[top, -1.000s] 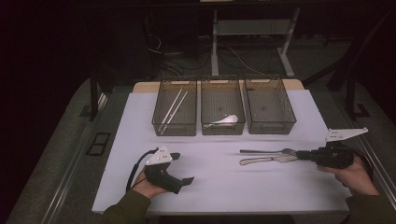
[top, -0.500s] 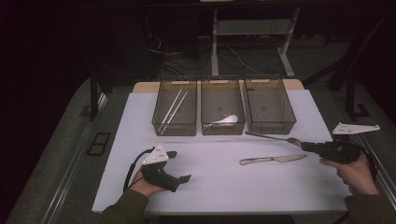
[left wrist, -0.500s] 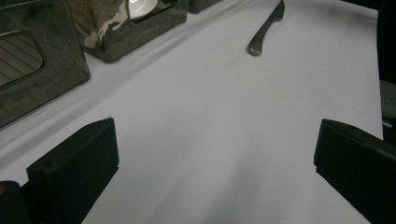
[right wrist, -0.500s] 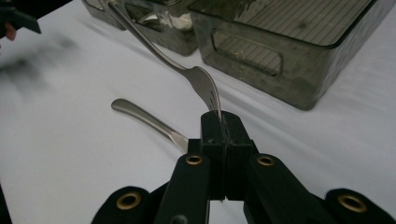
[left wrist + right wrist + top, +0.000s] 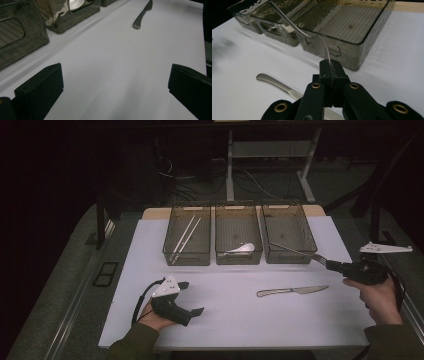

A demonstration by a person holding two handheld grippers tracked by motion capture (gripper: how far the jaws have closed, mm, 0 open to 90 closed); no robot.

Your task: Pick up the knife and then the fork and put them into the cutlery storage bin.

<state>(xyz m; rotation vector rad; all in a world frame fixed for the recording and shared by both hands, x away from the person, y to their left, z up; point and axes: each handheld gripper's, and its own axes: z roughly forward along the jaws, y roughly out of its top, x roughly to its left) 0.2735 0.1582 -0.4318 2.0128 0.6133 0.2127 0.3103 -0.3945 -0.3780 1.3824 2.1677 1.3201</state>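
The right gripper (image 5: 329,72), jaws closed on the tines of the fork (image 5: 312,40), may let it pivot and miss, I think, the right bin (image 5: 289,231) near the worktop's far edge.

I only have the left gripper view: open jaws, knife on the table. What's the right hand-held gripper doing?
Observer: The right hand-held gripper is shut on a fork, clamped at the tines.
Operator: Where does the fork point?
Observer: Its handle reaches out over the right tray, lifted off the table.
Operator: Anything in the left tray?
Observer: Chopsticks lie in the left tray.
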